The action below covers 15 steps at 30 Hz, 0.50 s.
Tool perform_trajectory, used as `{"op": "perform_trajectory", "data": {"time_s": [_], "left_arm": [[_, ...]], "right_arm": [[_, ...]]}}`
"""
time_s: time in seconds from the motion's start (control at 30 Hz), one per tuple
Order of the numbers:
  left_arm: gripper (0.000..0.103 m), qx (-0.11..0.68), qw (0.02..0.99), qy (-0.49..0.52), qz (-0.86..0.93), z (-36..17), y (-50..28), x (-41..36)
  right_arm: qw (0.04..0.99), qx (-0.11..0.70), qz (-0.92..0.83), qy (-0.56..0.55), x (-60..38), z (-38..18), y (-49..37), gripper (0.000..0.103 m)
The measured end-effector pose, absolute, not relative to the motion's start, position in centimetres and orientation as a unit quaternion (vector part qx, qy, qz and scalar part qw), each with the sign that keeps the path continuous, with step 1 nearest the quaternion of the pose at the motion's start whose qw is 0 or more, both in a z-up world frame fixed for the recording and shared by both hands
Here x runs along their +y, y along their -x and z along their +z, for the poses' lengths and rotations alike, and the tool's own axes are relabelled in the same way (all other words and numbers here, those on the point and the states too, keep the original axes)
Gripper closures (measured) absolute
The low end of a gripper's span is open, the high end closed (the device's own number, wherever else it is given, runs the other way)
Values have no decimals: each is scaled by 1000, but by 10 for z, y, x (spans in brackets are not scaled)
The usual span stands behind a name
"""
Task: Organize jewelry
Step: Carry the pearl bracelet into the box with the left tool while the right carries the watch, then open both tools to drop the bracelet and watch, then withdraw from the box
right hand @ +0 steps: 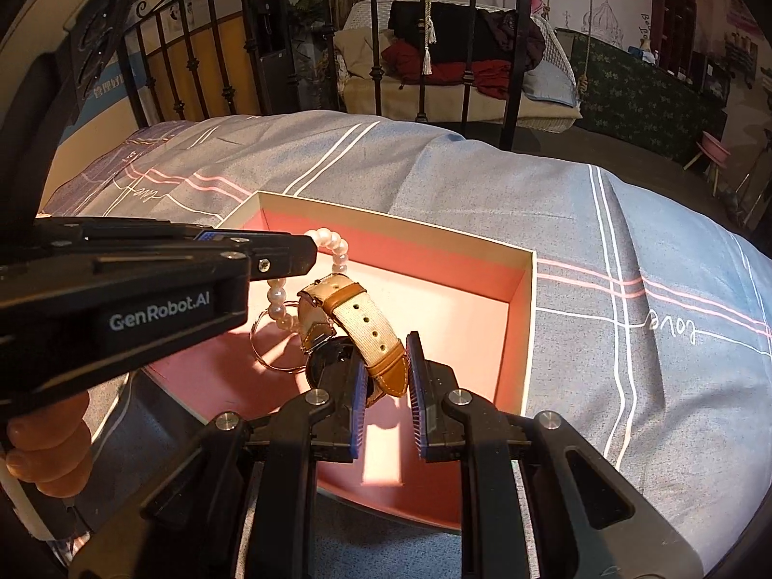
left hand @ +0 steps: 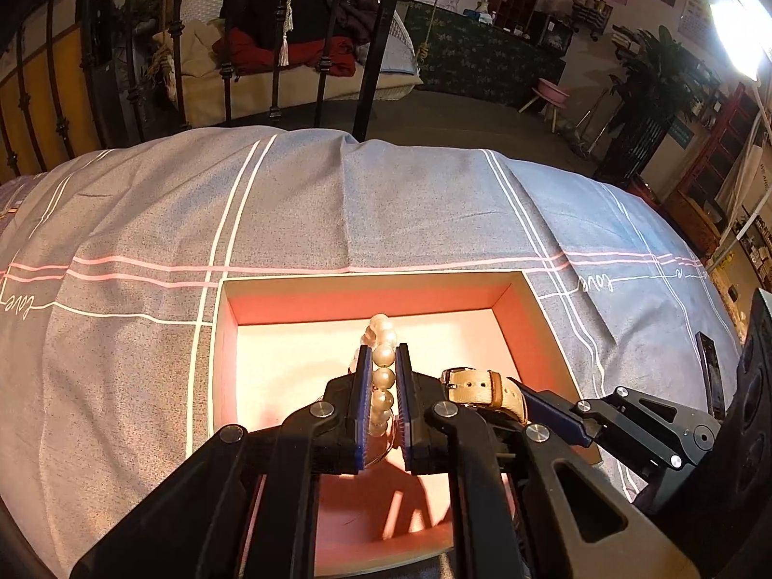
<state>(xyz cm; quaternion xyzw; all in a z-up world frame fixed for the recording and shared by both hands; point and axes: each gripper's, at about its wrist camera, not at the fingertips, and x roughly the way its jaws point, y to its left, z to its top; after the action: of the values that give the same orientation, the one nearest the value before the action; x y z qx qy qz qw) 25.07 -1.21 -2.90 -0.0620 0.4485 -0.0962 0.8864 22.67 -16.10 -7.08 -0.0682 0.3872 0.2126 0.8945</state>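
Over bedspread (left hand: 299,202), grippers clamp pearl bracelet (left hand: 383,362) and watch (right hand: 371,333).

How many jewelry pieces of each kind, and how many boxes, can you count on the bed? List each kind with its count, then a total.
Pearl bracelet, held by the left gripper: 1
Wristwatch with a beige strap, held by the right gripper: 1
Thin metal ring hanging by the pearls: 1
Open pink-lined box: 1
Total: 4
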Motion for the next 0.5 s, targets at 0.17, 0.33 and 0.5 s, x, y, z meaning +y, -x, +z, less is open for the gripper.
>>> {"op": "perform_trajectory", "data": {"time_s": [0.17, 0.33, 0.5], "left_arm": [[94, 458, 882, 64, -90, -33, -254, -12], [94, 462, 880, 61, -88, -34, -255, -14], [94, 462, 881, 64, -84, -32, -254, -11]], "right_arm": [[894, 385, 216, 77, -160, -71, -224, 86], [893, 384, 219, 86, -157, -69, -222, 86], [892, 385, 220, 95, -154, -68, -218, 86]]}}
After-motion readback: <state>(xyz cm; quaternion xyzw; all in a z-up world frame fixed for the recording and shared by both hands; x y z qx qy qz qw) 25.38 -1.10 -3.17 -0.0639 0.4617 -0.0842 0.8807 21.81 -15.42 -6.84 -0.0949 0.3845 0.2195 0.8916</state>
